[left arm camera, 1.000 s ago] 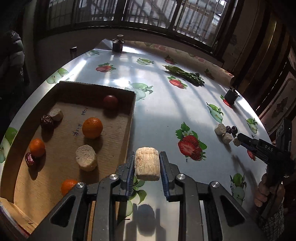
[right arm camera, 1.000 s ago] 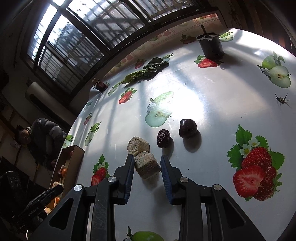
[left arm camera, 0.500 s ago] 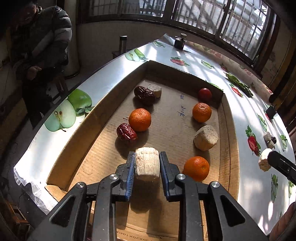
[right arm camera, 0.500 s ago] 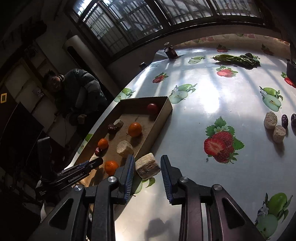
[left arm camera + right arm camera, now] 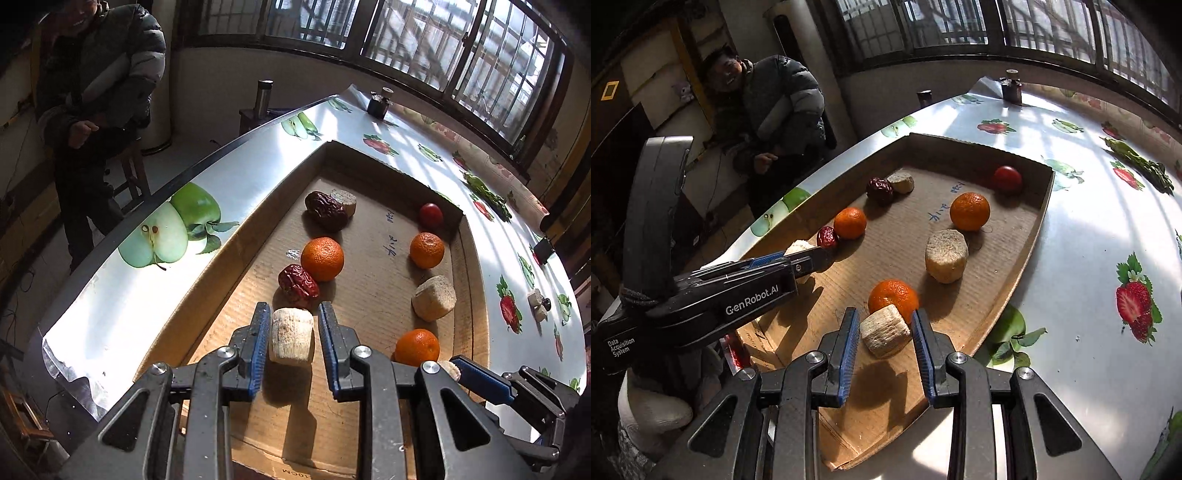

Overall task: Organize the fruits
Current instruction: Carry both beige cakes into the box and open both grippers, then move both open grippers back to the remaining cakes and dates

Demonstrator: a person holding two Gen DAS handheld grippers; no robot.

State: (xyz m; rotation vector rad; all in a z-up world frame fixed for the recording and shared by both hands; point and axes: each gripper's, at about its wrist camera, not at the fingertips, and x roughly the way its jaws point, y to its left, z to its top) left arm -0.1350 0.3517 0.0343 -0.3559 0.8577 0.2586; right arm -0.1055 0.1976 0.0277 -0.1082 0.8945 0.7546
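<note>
A man in a dark puffer jacket [image 5: 775, 99] sits smiling beyond the surface's [image 5: 236, 177] far edge. A metal flask [image 5: 264, 94] stands behind that edge. A small dark jar [image 5: 1011, 86] sits at the surface's far corner, under barred windows [image 5: 424, 44]. Green vegetables [image 5: 1141, 162] lie near the wall.

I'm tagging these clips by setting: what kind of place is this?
Probably a room in a home. A table covered in a glossy fruit-print cloth carries a shallow cardboard tray of fruit, barred windows run along the wall, and a person in a dark puffer jacket sits nearby.
</note>
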